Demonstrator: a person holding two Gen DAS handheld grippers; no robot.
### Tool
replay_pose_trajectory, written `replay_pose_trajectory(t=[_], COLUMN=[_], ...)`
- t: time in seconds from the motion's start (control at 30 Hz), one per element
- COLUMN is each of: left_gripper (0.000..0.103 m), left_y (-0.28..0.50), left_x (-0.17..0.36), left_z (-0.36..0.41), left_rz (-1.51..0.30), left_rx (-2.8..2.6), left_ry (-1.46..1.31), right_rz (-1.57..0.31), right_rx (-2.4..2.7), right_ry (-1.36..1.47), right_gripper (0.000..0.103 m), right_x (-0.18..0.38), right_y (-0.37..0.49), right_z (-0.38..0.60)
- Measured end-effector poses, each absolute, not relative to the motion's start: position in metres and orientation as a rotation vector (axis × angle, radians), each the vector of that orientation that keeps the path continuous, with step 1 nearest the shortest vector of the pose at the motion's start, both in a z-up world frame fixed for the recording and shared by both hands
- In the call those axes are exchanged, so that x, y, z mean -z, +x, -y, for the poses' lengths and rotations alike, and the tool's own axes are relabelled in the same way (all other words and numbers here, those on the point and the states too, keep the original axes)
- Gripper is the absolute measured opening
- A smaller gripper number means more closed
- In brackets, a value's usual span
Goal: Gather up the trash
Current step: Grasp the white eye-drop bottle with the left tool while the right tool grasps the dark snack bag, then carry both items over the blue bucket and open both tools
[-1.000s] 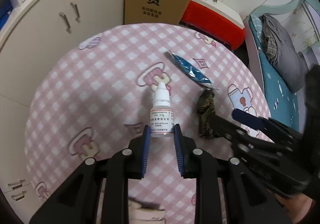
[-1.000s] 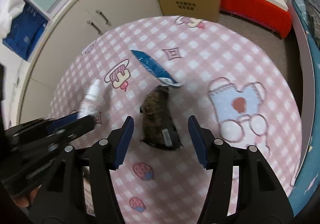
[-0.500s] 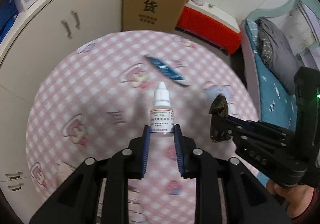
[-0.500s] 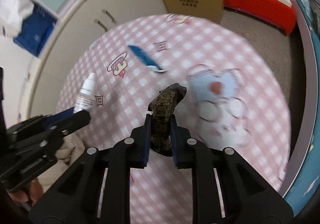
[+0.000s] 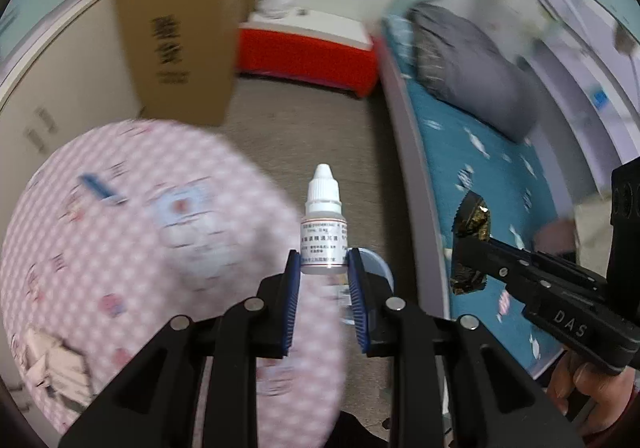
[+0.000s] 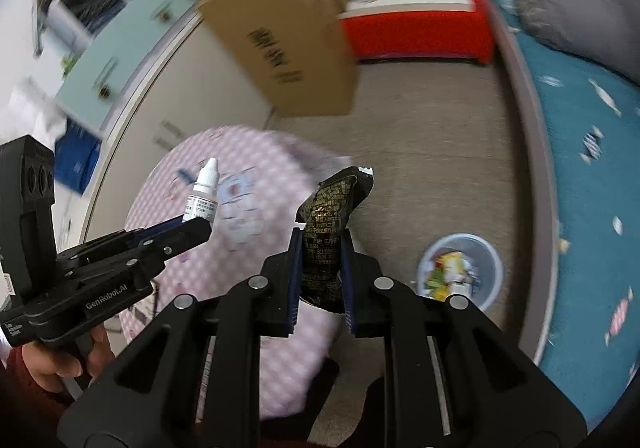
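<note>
My left gripper (image 5: 324,272) is shut on a small white dropper bottle (image 5: 323,226), held upright past the right edge of the round pink checked table (image 5: 120,248). My right gripper (image 6: 320,260) is shut on a crumpled dark wrapper (image 6: 332,224), held above the table's edge. The wrapper also shows in the left wrist view (image 5: 470,232), and the bottle in the right wrist view (image 6: 202,199). A pale blue trash bin (image 6: 460,272) with wrappers inside stands on the floor to the right; its rim shows just behind the left fingers (image 5: 378,264). A blue wrapper (image 5: 98,185) lies on the table.
A tall cardboard box (image 6: 288,43) stands on the floor beyond the table, with a red bench (image 6: 416,35) behind it. A bed with a teal cover (image 6: 592,187) runs along the right. White cupboards (image 6: 172,95) stand at the left. A crumpled tissue (image 5: 56,364) lies on the table's near left.
Both grippers have swung right, off the table and toward the floor by the bed, each carrying its item. The trash bin has come into view.
</note>
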State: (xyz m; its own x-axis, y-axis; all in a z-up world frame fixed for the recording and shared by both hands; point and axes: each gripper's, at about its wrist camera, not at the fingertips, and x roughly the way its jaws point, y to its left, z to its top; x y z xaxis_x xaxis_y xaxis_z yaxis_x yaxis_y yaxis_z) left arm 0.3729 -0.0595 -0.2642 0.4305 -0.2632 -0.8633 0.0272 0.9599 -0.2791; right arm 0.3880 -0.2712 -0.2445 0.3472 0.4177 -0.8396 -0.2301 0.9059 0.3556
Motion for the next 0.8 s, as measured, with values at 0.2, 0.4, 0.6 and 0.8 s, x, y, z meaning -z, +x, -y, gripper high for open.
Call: replay_pose_trajectory(t=[0.2,0.4,0.6,0.8], left_gripper=[0.023,0.023,0.023,0.023], left_y=[0.38,0.386,0.393,0.399], left_x=[0.247,0.237,0.234,0.232], left_z=[0.155,0.215,0.243,0.255], left_rz=[-1.095,-1.095,-1.099,-1.109], left_rx=[0.307,0.376,0.394,0.391], left_ry=[-0.18,-0.121,-0.073,-0.044], right_rz=[-1.108,-1.086,-1.084,-1.049], right_rx=[-0.316,-0.299,-0.3,-0.277], right_ry=[0.246,0.281,0.336,0.357], right_gripper=[0.018,0.018,0.024,0.047], right_x=[0.233,0.228,0.232,0.227], right_y=[0.377,0.37,0.379,0.382], right_z=[0.363,0.403,0.422,0.439])
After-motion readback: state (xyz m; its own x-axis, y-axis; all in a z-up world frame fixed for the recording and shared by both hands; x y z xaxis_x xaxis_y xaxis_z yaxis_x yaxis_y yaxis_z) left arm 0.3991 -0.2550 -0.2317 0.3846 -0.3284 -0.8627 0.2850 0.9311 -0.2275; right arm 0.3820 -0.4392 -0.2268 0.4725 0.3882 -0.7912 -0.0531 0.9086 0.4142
